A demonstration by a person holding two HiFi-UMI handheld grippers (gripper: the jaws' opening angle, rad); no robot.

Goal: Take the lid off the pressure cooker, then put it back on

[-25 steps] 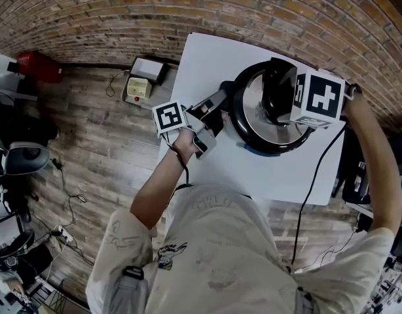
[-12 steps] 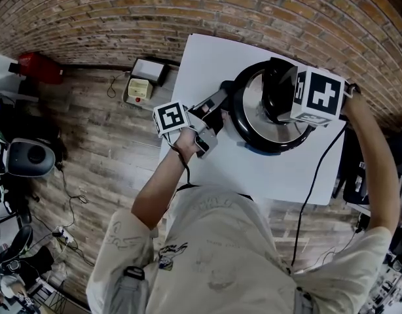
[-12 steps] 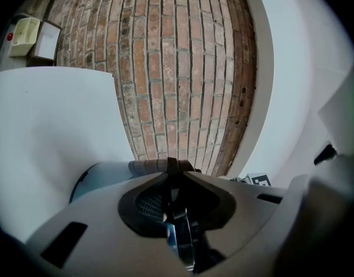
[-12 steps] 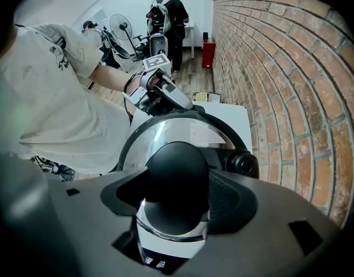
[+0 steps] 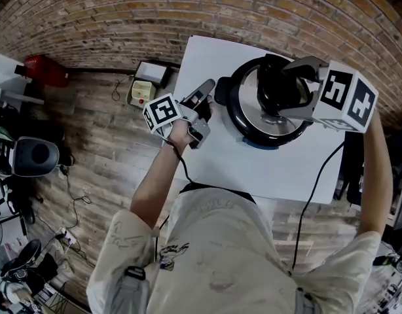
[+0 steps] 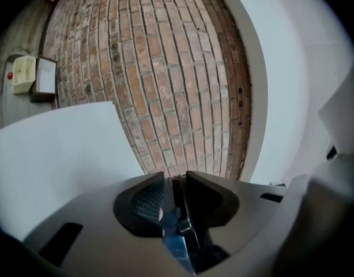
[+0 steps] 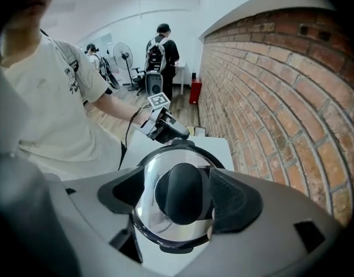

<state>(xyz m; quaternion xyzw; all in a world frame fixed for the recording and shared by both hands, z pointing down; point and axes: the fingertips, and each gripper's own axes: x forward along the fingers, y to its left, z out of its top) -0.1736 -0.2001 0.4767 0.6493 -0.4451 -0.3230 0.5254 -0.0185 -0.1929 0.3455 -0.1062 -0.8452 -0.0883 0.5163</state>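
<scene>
A: Now, the pressure cooker: whereabouts?

B: Sits toward the far right of the white rectangular table (image 5: 207, 156), close under the red-brown brick wall (image 5: 188, 12). Round black pressure cooker (image 5: 235, 124), capped by the shiny round steel lid (image 5: 253, 106). Looks seated on the rim all the way round, as far as can be seen.

A: And the grey right gripper (image 5: 284, 89) (image 7: 181, 183) with the marker cube?

B: Hangs above the lid, pointing steeply down. Straddles the rounded black knob (image 7: 180, 198) at the lid's centre, one jaw on each side. Opening at this moment, and already wide. Keeps a slim gap from the knob on both sides, going by the right gripper view. Grips nothing.

A: And the grey left gripper (image 5: 206, 87) (image 6: 174, 180)?

B: Off to the left of the cooker, just inside the table's left edge, held about level. Aims toward the cooker's black side handle (image 5: 220, 90) but stays apart from it. Opening as well, though with only a narrow slit between the jaws. Holds nothing: just table and brick beyond in the left gripper view.

A: Anything else around?

B: Worn wooden plank floor (image 5: 90, 142) to the left. Down there, a small cream box (image 5: 139, 89) near the foot of the wall, and a red object (image 5: 40, 67) further left.
</scene>
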